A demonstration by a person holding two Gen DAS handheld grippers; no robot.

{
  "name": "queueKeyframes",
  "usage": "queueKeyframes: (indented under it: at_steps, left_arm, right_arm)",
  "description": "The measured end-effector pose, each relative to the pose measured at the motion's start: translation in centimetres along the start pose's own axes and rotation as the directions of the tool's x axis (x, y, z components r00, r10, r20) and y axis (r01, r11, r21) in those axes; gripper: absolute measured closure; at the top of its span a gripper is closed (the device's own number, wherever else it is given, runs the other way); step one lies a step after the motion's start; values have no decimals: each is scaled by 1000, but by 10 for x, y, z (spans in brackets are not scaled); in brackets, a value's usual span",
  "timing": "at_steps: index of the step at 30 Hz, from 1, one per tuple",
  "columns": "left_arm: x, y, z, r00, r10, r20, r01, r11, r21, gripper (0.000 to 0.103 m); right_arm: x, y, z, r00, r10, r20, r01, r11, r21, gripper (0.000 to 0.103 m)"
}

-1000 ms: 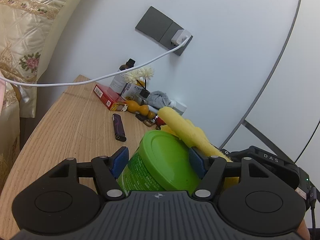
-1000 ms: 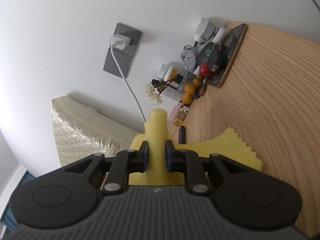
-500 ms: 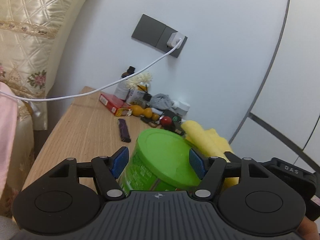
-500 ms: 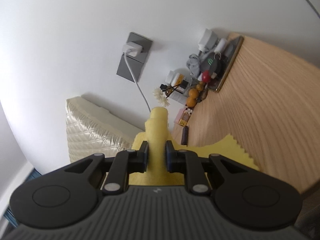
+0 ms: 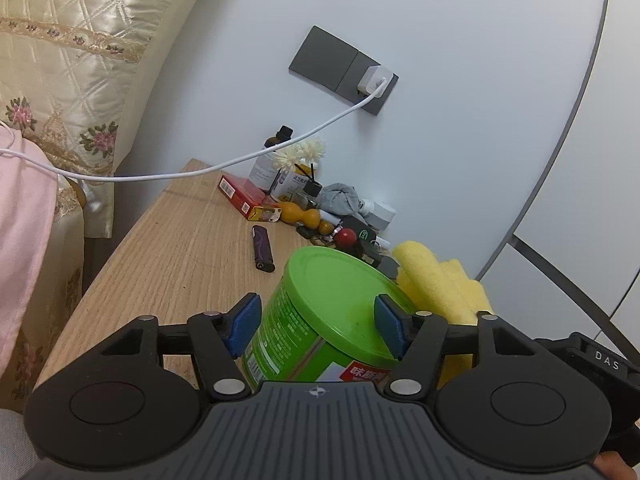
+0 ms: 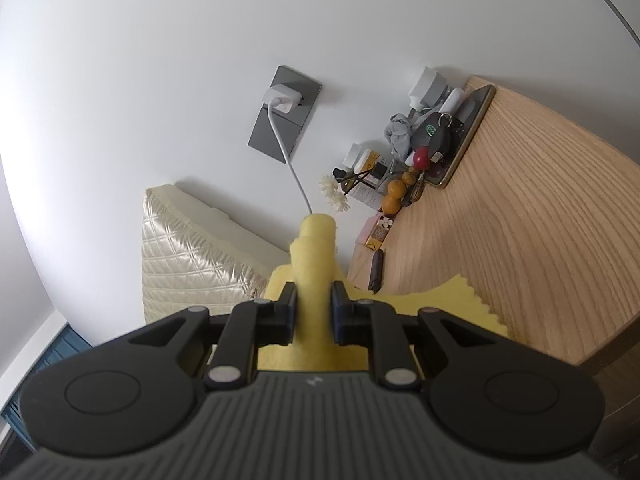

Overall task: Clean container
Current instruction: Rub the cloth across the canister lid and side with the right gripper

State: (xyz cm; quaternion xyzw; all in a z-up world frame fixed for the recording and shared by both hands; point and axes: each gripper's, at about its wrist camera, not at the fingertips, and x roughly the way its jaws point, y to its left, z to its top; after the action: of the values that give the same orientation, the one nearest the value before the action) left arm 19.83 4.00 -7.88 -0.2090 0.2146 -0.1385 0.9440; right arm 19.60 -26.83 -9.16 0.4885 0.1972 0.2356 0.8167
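Left gripper (image 5: 316,322) clamps green lidded plastic canister (image 5: 320,312) tilted above the wooden table's near end; right gripper (image 6: 313,312) pinches folded yellow cloth (image 6: 314,268). Risk: wiping pressure twists canister loose (round wall, narrow pads).

The lower body and base of the green can (image 5: 320,320) are hidden behind the left gripper (image 5: 316,320), so whether it touches the wooden tabletop (image 5: 180,256) cannot be told. Its label print is too small to read. The yellow cloth (image 6: 316,280) disappears behind the right gripper (image 6: 314,312). The white cable (image 5: 160,176) runs off the left edge. Small items in the clutter by the wall (image 5: 340,216) overlap and cannot be identified.
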Motion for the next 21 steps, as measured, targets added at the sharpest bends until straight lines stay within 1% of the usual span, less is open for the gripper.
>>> queueKeyframes:
  at_steps: [3,11,15,21]
  left_arm:
    - [-1,-3,0,1000,-3,-3,3,1000,18,41]
    - [-3,-1,-1,1000,-16,-11,16,1000,26,41]
    - [-2,-1,1,1000,-17,-21,17,999,29,41]
    - [-1,-4,2,999,5,-32,-4,1000,23,41]
  right_arm:
    - [3,1,-1,1000,-3,-6,3,1000,1,85]
    - [21,-7,4,999,0,-33,-1,1000,-22,85]
    - [34,-16,4,998,13,-54,-12,1000,17,84]
    - [59,-19,21,996,-1,-89,3,1000,26,84]
